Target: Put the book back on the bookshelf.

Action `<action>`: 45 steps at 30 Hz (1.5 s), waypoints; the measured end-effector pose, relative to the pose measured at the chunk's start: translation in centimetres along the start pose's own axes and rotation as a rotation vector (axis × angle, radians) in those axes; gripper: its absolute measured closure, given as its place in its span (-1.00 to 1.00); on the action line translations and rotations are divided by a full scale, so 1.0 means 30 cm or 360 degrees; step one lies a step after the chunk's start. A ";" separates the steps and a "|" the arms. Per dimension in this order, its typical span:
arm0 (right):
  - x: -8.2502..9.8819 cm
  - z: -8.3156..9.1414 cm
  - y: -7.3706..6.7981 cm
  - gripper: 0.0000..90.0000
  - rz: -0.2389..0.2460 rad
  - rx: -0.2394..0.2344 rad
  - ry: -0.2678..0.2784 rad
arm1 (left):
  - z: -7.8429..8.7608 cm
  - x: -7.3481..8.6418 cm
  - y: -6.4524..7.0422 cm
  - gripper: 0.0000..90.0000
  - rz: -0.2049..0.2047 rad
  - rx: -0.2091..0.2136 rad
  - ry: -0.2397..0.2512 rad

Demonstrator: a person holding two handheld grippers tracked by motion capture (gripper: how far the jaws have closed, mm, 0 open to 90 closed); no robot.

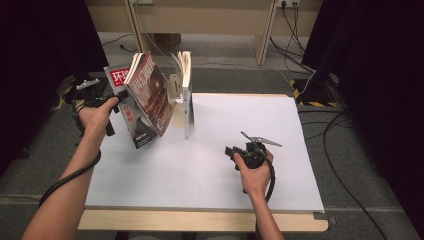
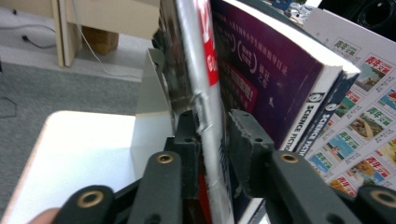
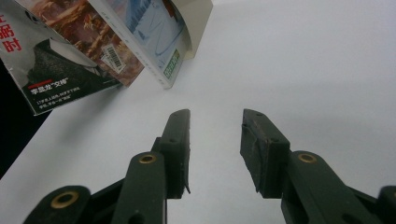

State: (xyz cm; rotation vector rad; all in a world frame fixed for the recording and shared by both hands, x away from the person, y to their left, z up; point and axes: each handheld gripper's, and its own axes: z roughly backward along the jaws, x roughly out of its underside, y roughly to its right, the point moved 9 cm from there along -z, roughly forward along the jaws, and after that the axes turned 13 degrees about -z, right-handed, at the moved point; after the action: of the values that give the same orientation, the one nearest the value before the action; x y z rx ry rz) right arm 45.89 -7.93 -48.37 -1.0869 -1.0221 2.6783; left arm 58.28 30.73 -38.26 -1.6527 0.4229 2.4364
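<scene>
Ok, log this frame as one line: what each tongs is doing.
left tongs: shut on tilted magazine | right tongs: open, nothing held, over white tabletop | upright book: untouched

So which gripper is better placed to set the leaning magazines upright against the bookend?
Left. The left gripper is already shut on a magazine in the leaning stack beside the white bookend. The right gripper is open, over bare table, apart from the stack.

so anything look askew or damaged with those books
Yes. The magazines at the table's back left lean steeply instead of standing upright like the white book beside them. The left gripper is clamped on one silver spine, which looks creased just above the jaws.
</scene>
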 end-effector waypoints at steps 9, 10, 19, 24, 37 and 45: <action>-0.001 0.002 -0.001 0.40 -0.0005 -0.0003 -0.0001 | -0.019 0.024 0.018 0.88 0.0058 0.0048 -0.0135; -0.001 0.002 -0.001 0.40 -0.0005 -0.0003 -0.0001 | -0.019 0.024 0.018 0.89 0.0058 0.0048 -0.0135; -0.003 0.005 0.005 0.40 -0.0002 0.0002 0.0001 | 0.025 -0.038 0.062 0.92 -0.0217 -0.0034 0.0087; -0.001 0.004 0.009 0.40 0.0008 0.0011 -0.0001 | 0.050 -0.088 0.063 0.92 -0.0306 -0.0110 0.0266; -0.002 0.005 0.005 0.41 0.0007 0.0001 0.0002 | 0.034 0.000 0.028 0.90 -0.0372 -0.0233 0.0361; 0.000 0.005 0.003 0.41 0.0009 -0.0001 0.0004 | 0.012 0.075 0.045 0.86 -0.0385 -0.0219 0.0275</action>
State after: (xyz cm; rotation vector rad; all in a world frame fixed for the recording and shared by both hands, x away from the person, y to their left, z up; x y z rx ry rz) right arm 45.82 -8.07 -48.34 -1.0948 -1.0212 2.6801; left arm 56.72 29.53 -40.04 -1.8568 0.0707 2.1998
